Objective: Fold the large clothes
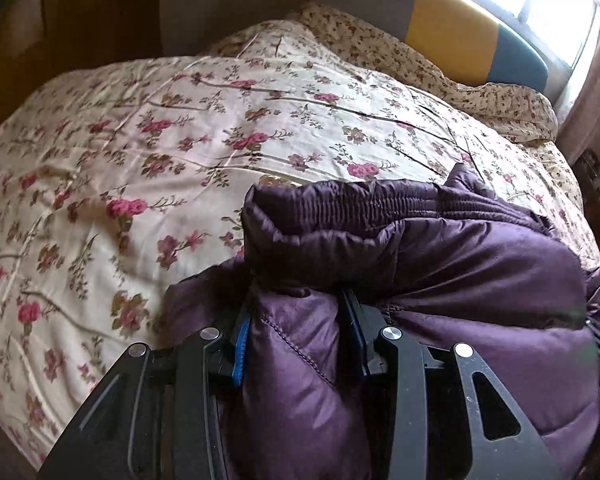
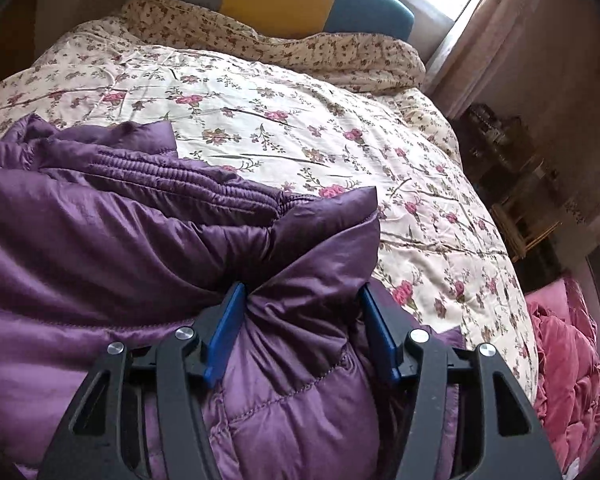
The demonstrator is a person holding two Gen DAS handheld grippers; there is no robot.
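My left gripper (image 1: 298, 320) pinches a thick fold of the purple jacket (image 1: 440, 264), blue pads pressed into its padding. The jacket lies bunched on the flowered bedspread (image 1: 180, 140), at the near edge of the bed. My right gripper (image 2: 302, 320) clamps another puffy fold of it.

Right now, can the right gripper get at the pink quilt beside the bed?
Probably not. The right gripper is clamped on a thick fold of the purple down jacket, and the pink quilt lies off the bed's edge to its right.
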